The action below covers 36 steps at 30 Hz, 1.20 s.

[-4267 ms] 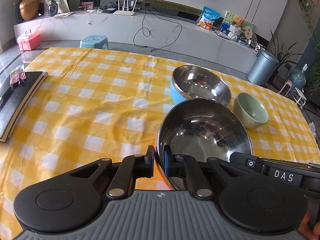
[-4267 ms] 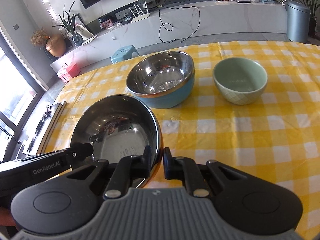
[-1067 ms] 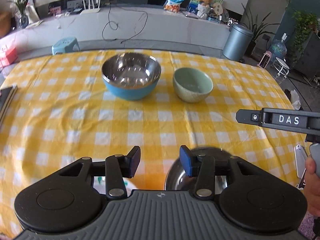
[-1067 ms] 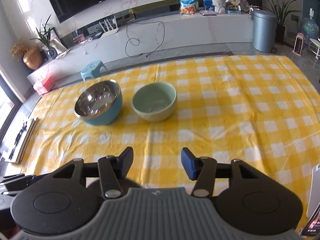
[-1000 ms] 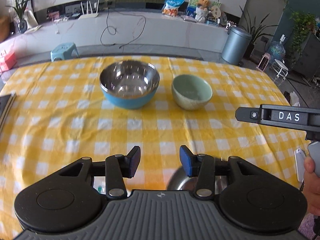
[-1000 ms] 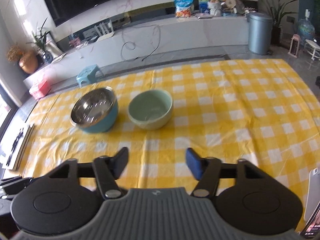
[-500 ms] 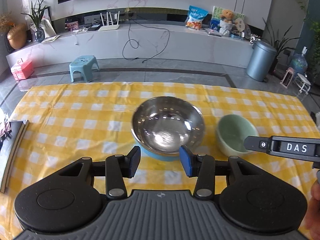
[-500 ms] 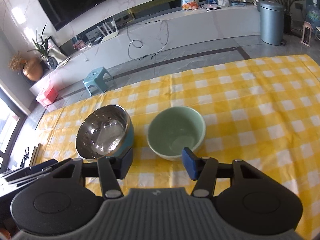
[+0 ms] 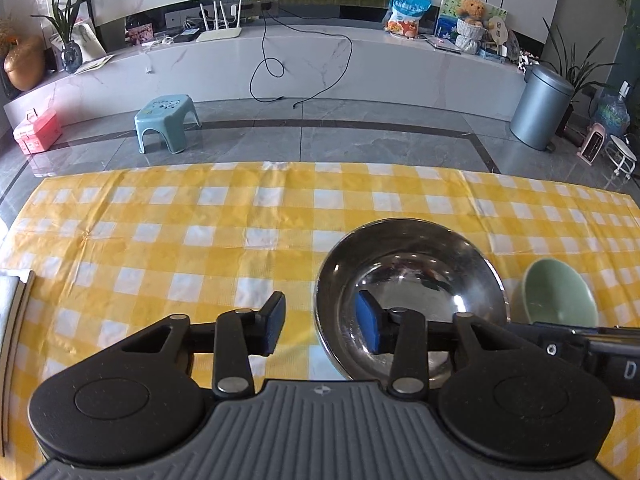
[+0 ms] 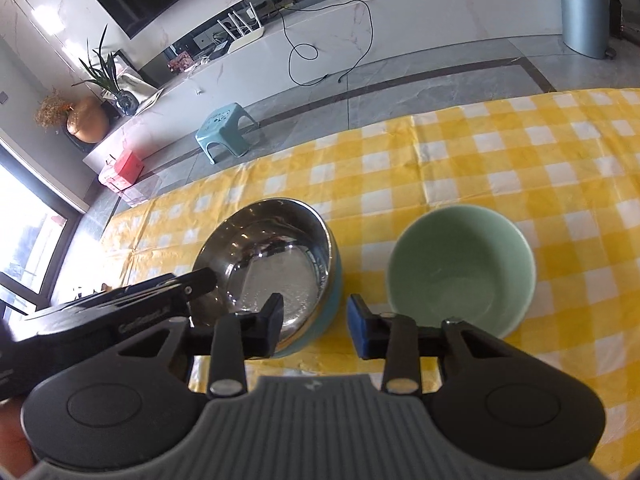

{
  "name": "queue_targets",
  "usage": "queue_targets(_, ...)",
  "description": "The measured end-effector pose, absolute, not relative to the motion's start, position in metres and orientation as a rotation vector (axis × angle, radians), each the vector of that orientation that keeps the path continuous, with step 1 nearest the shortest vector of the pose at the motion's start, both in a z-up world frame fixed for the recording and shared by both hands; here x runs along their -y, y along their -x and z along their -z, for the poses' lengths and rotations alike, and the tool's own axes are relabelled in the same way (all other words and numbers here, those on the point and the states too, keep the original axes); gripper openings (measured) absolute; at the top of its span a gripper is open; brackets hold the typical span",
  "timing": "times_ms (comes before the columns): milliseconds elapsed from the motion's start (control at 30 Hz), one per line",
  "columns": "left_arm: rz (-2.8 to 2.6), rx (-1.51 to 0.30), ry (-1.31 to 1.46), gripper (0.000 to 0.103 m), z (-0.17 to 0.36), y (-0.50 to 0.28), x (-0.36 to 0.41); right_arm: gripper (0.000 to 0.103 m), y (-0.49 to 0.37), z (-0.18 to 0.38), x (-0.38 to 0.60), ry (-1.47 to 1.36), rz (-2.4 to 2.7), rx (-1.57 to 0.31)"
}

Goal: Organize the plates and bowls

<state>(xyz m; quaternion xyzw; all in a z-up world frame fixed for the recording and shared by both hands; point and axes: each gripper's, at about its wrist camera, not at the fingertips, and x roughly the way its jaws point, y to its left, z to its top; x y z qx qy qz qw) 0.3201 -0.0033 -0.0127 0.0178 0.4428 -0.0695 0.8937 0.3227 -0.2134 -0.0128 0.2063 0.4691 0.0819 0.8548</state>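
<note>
While both grippers straddle its rim, the steel bowl [image 9: 408, 280] sits on the checked cloth [image 9: 200, 240]. Over its left wall the left gripper [image 9: 320, 320] has one pad outside and one inside; over its right wall the right gripper [image 10: 314, 326] stands likewise. Both have just been closing, neither pinching yet. Just right of the steel bowl stands the green bowl [image 10: 460, 268], nearer the right gripper.
</note>
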Motion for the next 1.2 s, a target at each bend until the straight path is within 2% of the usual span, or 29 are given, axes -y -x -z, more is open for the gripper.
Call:
queue_targets(100, 0.156, -0.923, -0.012, 0.035, 0.02, -0.326, 0.001, 0.028, -0.325, 0.021, 0.208, -0.422, -0.16, -1.006)
queue_targets(200, 0.167, -0.92, -0.011, 0.027, 0.024, -0.331, 0.002, 0.028, -0.324, 0.029, 0.209, -0.426, -0.152, -1.001)
queue_targets(333, 0.191, -0.921, -0.021, 0.011, 0.027, -0.332, 0.006, 0.025, -0.325, 0.033, 0.206, -0.414, -0.147, -1.001)
queue_targets(700, 0.187, -0.924, -0.07, 0.005, 0.016, -0.317, 0.011, 0.013, -0.324, 0.037, 0.208, -0.425, -0.131, -1.021)
queue_targets(1200, 0.173, -1.01, -0.157, 0.01, -0.027, -0.252, 0.015, 0.007, -0.285, 0.003, 0.208, -0.368, -0.203, -1.108)
